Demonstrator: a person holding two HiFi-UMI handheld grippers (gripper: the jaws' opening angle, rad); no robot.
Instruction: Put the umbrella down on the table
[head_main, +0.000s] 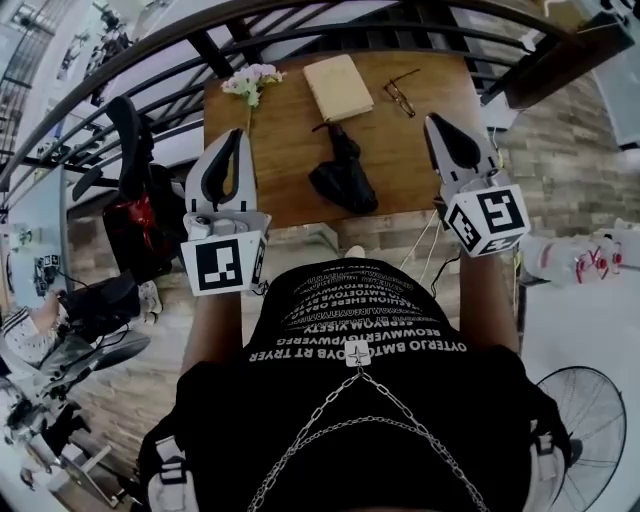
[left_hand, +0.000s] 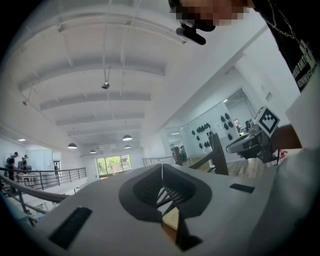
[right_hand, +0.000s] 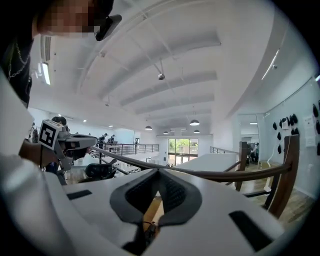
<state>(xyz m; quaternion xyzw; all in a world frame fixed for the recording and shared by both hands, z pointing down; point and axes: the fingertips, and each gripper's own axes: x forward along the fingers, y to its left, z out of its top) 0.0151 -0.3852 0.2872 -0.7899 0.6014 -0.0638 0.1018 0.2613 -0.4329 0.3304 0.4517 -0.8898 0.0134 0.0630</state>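
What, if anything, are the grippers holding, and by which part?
Nothing. The left gripper and right gripper are shut and empty; the umbrella lies on the table.

This looks like a large open loft or studio hall, perhaps a workplace. A wooden table (head_main: 290, 150) stands against a black railing (right_hand: 125, 147) on an upper gallery. Beyond the railing are a white ribbed ceiling (right_hand: 165, 55), pendant lamps (right_hand: 194, 122) and distant glazed doors (right_hand: 182, 146).

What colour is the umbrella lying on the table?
Black. The umbrella shows best in the head view, lying on the wooden table.
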